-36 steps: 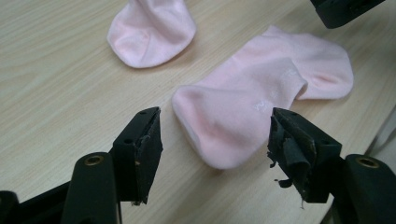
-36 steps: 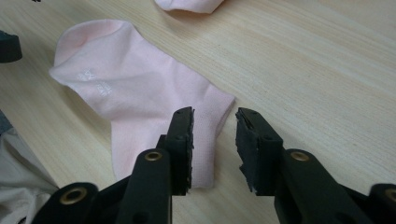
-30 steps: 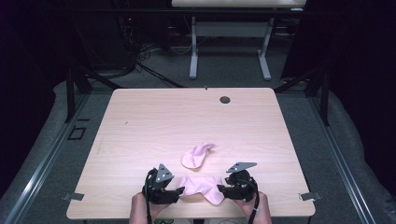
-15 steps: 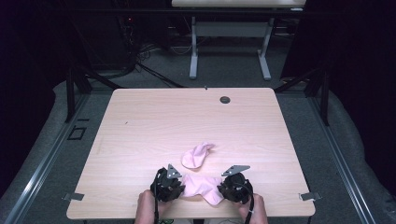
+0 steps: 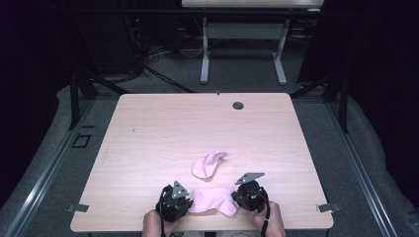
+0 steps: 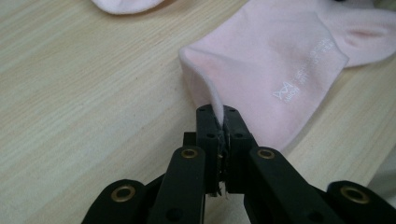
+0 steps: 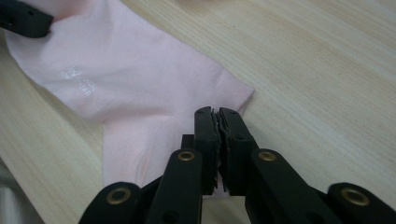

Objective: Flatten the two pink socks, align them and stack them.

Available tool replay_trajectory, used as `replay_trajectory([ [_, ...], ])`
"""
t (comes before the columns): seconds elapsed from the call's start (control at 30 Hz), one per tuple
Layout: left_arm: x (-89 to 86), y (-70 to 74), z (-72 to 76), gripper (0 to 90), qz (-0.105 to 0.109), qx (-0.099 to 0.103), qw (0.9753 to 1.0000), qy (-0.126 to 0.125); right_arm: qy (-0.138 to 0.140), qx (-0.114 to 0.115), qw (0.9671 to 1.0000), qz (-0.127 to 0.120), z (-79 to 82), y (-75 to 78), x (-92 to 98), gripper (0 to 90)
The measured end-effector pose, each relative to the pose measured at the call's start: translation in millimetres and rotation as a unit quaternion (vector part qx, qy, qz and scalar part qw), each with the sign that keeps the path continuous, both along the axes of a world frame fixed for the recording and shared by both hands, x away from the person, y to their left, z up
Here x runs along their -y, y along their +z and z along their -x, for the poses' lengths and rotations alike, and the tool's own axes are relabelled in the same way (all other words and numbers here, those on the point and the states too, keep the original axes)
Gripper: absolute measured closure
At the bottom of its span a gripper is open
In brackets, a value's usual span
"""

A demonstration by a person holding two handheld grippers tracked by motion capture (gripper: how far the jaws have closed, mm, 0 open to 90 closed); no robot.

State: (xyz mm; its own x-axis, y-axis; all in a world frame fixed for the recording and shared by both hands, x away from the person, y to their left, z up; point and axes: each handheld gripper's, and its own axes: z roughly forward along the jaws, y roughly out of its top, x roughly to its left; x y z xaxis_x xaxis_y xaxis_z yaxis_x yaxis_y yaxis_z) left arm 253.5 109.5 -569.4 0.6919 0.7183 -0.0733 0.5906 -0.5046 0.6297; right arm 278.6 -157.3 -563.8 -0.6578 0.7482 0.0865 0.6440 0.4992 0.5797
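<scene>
Left gripper [image 5: 174,203]: we hold it at the near table edge, jaws pressed together on a raised fold of the pink sock [image 5: 211,200]; in the left gripper view [image 6: 219,122] the fabric edge runs up out of the pinch.
Right gripper [image 5: 251,195]: we hold it at the sock's other end; in the right gripper view [image 7: 218,122] the jaws are drawn together over the sock's edge with cloth between them.
Pink sock: it lies flat on the table [image 5: 148,128] between our two grippers, one end in each; small white lettering shows on it ahead of the left jaws.
Second sock [image 5: 207,163]: another pink one, crumpled, just beyond the held sock, farther from both grippers and apart from them.
Dark round spot [image 5: 238,105]: set in the table near its far edge, well apart from both grippers.
In the way: we see bare wood ahead of each gripper.
Beyond the table: white desk legs [image 5: 204,54] and dark cables on grey floor.
Count: two grippers, two hands, two pink socks, one table, one round spot.
</scene>
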Motion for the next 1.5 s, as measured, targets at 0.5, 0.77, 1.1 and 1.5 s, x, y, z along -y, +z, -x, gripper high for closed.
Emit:
replay_trajectory([
  [0.5, -23.4, 27.9, -21.6, 26.5, 0.035, 0.023, 0.9988, 0.024, 0.022, 0.008, 0.998, -0.058, -15.4, 21.5, 18.9, 34.3],
  [0.77, -37.0, 38.1, -56.3, 15.7, 0.042, 0.016, 0.9985, 0.033, 0.009, 0.042, 0.997, -0.064, -40.5, 47.1, 24.6, 14.1],
  [1.1, -35.4, 41.5, -97.7, 21.8, 0.052, -0.007, 0.9979, 0.037, 0.018, 0.053, 0.9973, -0.048, -78.2, 54.7, 17.4, 20.8],
  [1.5, 3.0, 16.6, -137.9, 46.0, 0.005, -0.054, 0.9983, 0.022, 0.052, 0.039, 0.9977, -0.02, -130.9, 44.4, -10.9, 39.9],
])
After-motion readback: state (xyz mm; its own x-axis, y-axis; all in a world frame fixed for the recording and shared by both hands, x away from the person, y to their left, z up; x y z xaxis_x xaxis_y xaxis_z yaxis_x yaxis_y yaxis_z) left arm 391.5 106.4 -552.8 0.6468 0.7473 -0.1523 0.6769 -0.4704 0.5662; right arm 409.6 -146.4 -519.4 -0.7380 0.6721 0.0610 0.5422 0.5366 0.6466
